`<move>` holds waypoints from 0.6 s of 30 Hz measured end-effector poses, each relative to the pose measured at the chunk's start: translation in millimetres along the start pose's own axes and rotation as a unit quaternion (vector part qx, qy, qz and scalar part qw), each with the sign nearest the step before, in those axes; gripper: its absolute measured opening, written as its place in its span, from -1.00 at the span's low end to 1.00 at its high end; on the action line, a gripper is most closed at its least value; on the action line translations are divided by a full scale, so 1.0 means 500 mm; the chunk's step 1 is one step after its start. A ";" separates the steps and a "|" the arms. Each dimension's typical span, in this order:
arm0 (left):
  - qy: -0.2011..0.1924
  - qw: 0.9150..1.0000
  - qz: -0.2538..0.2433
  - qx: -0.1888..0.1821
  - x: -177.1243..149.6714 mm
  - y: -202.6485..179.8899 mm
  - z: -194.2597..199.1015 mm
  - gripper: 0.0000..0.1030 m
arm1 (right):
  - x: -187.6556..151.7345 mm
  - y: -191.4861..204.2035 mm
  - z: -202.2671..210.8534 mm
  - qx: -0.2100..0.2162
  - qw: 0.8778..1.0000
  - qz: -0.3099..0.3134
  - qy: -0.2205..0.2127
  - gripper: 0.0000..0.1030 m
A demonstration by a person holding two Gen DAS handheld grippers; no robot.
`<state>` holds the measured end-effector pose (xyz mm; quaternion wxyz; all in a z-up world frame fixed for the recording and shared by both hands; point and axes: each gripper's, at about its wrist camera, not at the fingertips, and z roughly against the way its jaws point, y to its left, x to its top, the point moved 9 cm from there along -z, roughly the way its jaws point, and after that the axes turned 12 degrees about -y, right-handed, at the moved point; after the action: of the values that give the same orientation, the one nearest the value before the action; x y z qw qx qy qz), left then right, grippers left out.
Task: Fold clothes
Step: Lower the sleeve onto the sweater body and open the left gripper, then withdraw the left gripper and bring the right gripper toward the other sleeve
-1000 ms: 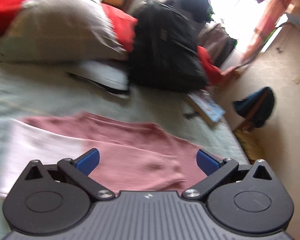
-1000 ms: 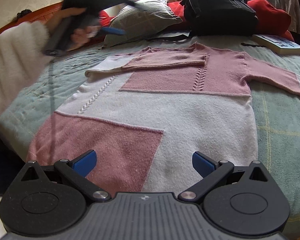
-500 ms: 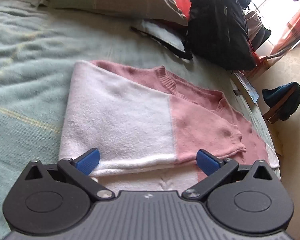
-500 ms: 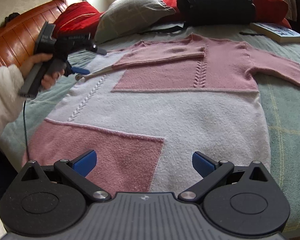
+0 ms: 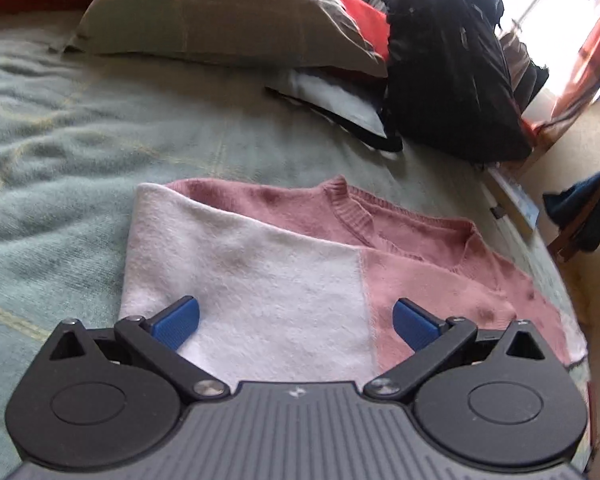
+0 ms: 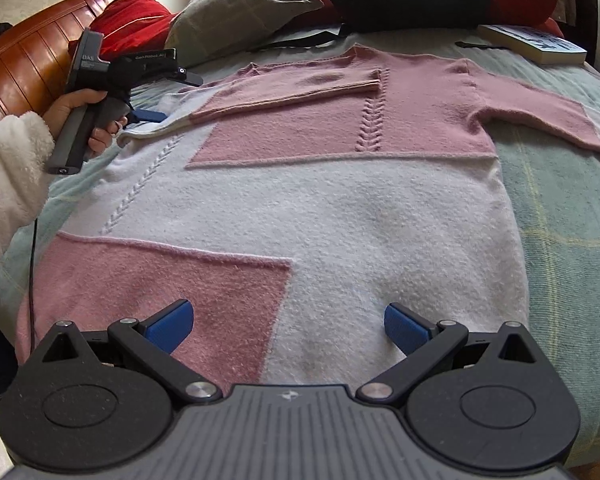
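A pink-and-white sweater (image 6: 320, 184) is lying flat on the bed (image 6: 560, 208), one sleeve (image 6: 292, 88) already folded across the chest, the other sleeve (image 6: 540, 116) stretching out toward the book (image 6: 536, 42). The left gripper (image 5: 296, 320) is hovering just over the folded shoulder, jaws spread wide and holding nothing. The right gripper (image 6: 286, 324) is waiting above the hem, jaws also wide and empty.

My worry is the thick, fuzzy knit. If the left jaws close here they may pinch the folded sleeve together with the body underneath, and lifting would drag the fold crooked. The outstretched sleeve is lying near the book and could snag it when swept over.
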<state>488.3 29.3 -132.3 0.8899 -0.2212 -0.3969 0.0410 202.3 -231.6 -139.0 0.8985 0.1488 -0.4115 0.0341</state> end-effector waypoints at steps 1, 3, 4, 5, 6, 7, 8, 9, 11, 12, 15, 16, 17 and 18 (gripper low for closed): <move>0.003 1.000 -0.004 0.000 0.001 -0.011 0.013 0.99 | 0.000 -0.002 0.004 0.000 1.000 -0.001 -0.002 1.00; 0.006 1.000 -0.018 -0.004 0.005 -0.035 0.044 0.99 | 0.002 -0.009 0.012 -0.002 1.000 -0.005 -0.011 1.00; 0.003 0.999 -0.034 -0.005 0.010 -0.050 0.067 0.99 | 0.003 -0.013 0.016 -0.004 1.000 -0.006 -0.016 1.00; -0.004 0.999 -0.052 -0.007 0.012 -0.068 0.094 0.99 | 0.003 -0.018 0.017 -0.010 1.000 -0.003 -0.023 1.00; -0.008 0.997 -0.070 -0.012 0.014 -0.085 0.124 0.99 | 0.001 -0.024 0.015 -0.018 0.999 0.001 -0.028 1.00; -0.008 0.996 -0.082 -0.018 0.011 -0.103 0.155 0.99 | -0.002 -0.031 0.012 -0.027 0.999 0.005 -0.032 1.00; -0.009 0.995 -0.095 -0.025 0.008 -0.120 0.186 0.99 | -0.009 -0.037 0.005 -0.035 0.999 0.009 -0.032 1.00; -0.003 0.994 -0.103 -0.030 0.003 -0.136 0.212 0.99 | -0.017 -0.040 0.000 -0.040 0.999 0.014 -0.032 1.00; 0.004 0.990 -0.138 -0.032 -0.024 -0.166 0.259 0.99 | -0.028 -0.035 -0.005 -0.045 0.997 0.036 -0.041 1.00; 0.007 0.987 -0.156 -0.032 -0.037 -0.180 0.283 0.99 | -0.033 -0.033 -0.007 -0.048 0.997 0.048 -0.046 1.00; 0.011 0.977 -0.211 -0.016 -0.113 -0.202 0.331 0.99 | -0.043 -0.029 -0.011 -0.059 0.994 0.069 -0.057 1.00; 0.014 0.974 -0.227 -0.009 -0.147 -0.206 0.342 0.99 | -0.044 -0.029 -0.011 -0.061 0.994 0.070 -0.060 1.00; 0.017 0.970 -0.241 0.000 -0.184 -0.208 0.353 0.99 | -0.043 -0.030 -0.011 -0.061 0.994 0.069 -0.063 1.00; 0.018 0.968 -0.249 0.002 -0.221 -0.211 0.362 0.99 | -0.043 -0.030 -0.011 -0.060 0.994 0.070 -0.064 1.00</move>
<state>270.8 -27.4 -57.3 0.8793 -0.1145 -0.4236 -0.1848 194.9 -243.2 -162.0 0.8729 0.0672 -0.4792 0.0628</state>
